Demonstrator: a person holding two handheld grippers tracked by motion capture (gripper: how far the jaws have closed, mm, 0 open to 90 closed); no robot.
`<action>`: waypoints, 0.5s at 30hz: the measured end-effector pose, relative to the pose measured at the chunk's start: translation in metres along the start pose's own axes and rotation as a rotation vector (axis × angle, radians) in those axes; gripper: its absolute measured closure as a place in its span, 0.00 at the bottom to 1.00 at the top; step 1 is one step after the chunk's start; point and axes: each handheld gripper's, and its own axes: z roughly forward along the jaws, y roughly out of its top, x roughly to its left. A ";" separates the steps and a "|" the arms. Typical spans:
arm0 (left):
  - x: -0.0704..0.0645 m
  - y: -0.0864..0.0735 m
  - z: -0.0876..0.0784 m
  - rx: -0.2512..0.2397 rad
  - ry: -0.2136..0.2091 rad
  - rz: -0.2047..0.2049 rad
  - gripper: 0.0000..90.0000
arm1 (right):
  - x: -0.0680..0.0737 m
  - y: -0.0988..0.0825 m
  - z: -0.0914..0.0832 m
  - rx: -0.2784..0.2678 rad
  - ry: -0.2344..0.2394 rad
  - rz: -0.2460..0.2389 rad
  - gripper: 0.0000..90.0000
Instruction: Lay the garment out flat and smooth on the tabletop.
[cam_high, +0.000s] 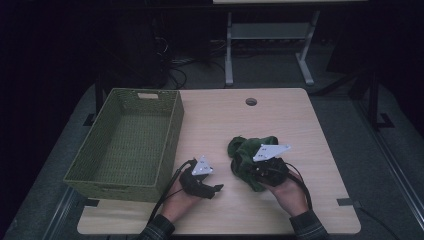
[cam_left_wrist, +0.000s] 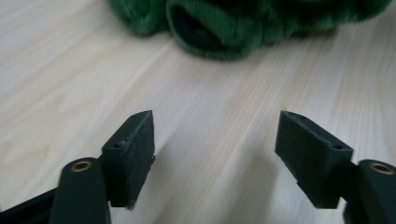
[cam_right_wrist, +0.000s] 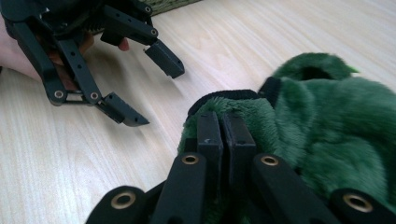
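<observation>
My right claw (cam_right_wrist: 226, 133) has its jaws pressed together on the near edge of the green fleece garment (cam_right_wrist: 327, 135), pinching a fold of the plush fabric beside its black trim. In the high view the same claw (cam_high: 252, 172) sits at the near side of the garment (cam_high: 248, 150), my right hand (cam_high: 289, 192) behind it. The garment lies bunched on the wooden table (cam_high: 280, 115), right of centre, well apart from the basket.

My left claw (cam_left_wrist: 215, 149) is wide, nothing between its pads, bare table beneath, the garment (cam_left_wrist: 224, 23) lying just ahead of it. From above it (cam_high: 216, 189) rests low on the table, near the garment's left side.

The green woven basket (cam_high: 172, 130) stands at the table's left edge
</observation>
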 end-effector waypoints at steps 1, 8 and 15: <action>0.000 0.003 0.001 -0.010 -0.003 0.001 0.32 | -0.001 -0.001 -0.002 -0.010 -0.002 0.001 0.96; 0.004 0.025 0.009 -0.031 -0.030 0.027 0.35 | -0.006 -0.006 -0.018 -0.039 -0.020 0.013 0.96; -0.003 0.038 0.033 -0.021 -0.097 0.029 0.37 | -0.016 -0.016 -0.033 -0.060 -0.051 0.040 0.96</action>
